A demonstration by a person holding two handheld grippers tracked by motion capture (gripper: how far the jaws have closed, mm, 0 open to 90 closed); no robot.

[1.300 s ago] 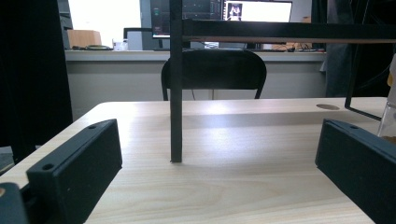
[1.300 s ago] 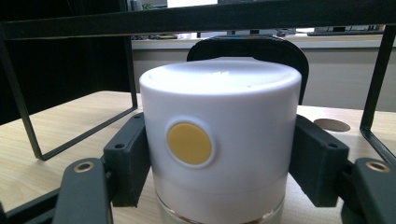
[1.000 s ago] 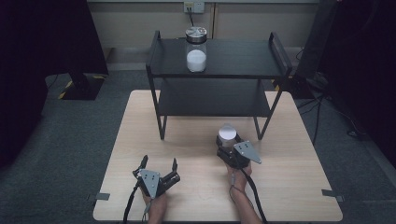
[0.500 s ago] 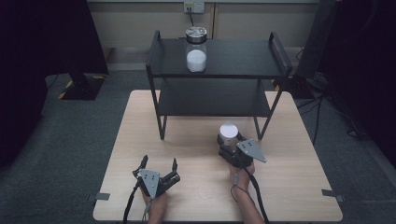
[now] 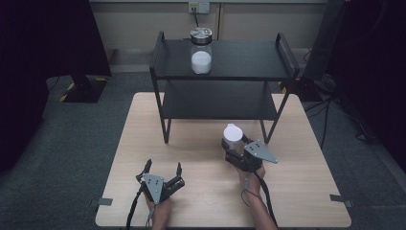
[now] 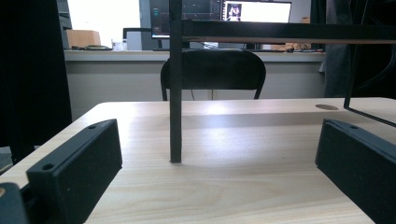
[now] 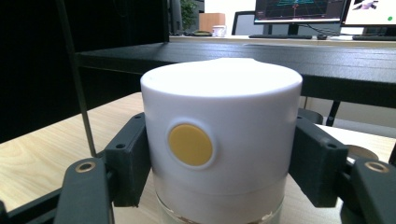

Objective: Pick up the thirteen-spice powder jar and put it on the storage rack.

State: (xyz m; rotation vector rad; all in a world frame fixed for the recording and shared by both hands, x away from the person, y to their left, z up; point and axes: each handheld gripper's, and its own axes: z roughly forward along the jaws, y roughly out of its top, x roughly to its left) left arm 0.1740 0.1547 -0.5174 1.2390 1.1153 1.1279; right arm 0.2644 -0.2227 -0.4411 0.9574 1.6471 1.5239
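Item 1, white-capped jar (image 5: 233, 133): upright, clamped in the right gripper (image 5: 234, 148), in front of the black shelf rack (image 5: 225, 72), near its front right leg. In the right gripper view the cap (image 7: 222, 135) is white w/ a round yellow dot facing the camera; clear glass shows just below the cap. Both black jaws press the cap's sides, one left, one right. Whether the jar's base touches the wooden table (image 5: 297, 191) or hangs just above it: can't tell.

Item 2, right gripper: closed tight on the jar. Grey three-cornered plate on top, cable trailing back along the person's forearm at the bottom edge of the high view.

Item 3, left gripper (image 5: 163, 167): jaws spread wide, nothing between them. Sits low at the table's front left part, well apart from the jar. In the left gripper view its two black jaws stand far left and far right, w/ the rack's front left leg (image 6: 175, 93) straight ahead on the tabletop.

Item 4, black shelf rack: two tiers, metal, on the far half of the table.

Item 5, second jar (image 5: 201, 50): glass, silver lid, approx. half full of white powder. Upright on the rack's top tier, left of centre, well apart from both grippers.

Item 6, background: black chair (image 6: 213, 74) and desk w/ monitors beyond the table, seen in the left gripper view.
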